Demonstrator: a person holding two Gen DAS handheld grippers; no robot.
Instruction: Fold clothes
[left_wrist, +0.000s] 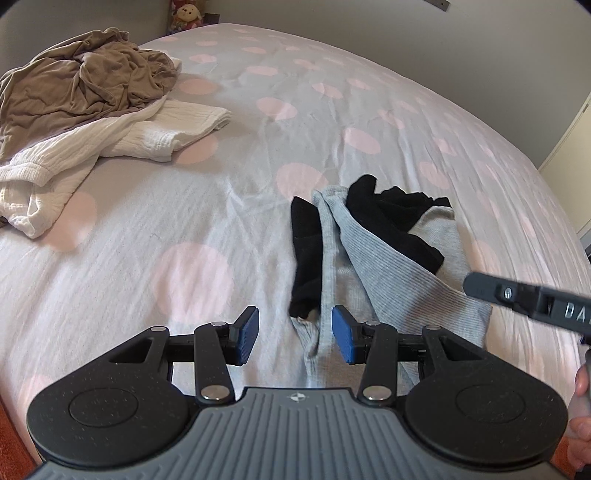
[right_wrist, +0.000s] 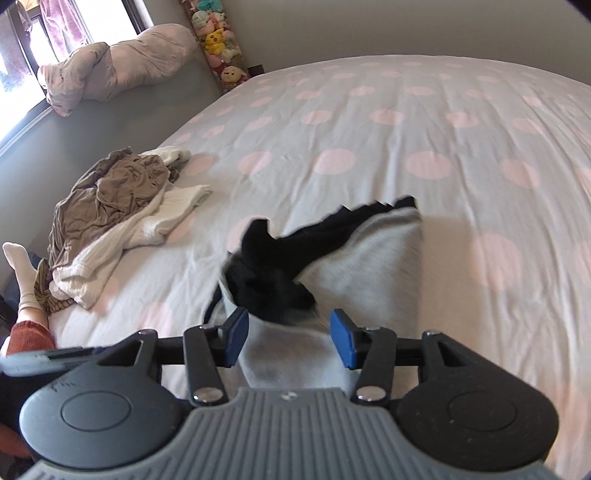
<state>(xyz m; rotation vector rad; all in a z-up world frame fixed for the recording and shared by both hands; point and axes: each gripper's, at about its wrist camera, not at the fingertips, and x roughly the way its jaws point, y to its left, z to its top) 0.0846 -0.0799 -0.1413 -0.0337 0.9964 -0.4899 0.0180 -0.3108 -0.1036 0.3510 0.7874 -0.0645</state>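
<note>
Grey-and-black garment (left_wrist: 373, 254), pink-dotted white sheet (left_wrist: 184, 206)

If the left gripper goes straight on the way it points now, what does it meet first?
Most likely the grey ribbed garment with black sleeves, lying directly ahead of the open left gripper on the spotted bed sheet; depth is unclear.

Daylight, soft and even, enters from the window (right_wrist: 22, 55) at my far left, blown out white. The bedspread (left_wrist: 332, 110) reads bright with faint crease shadows. Fisheye bends the bed edges into a dome (strongest at the corners). My right view smears the grey-and-black garment (right_wrist: 332, 251); the left view is sharp.
</note>
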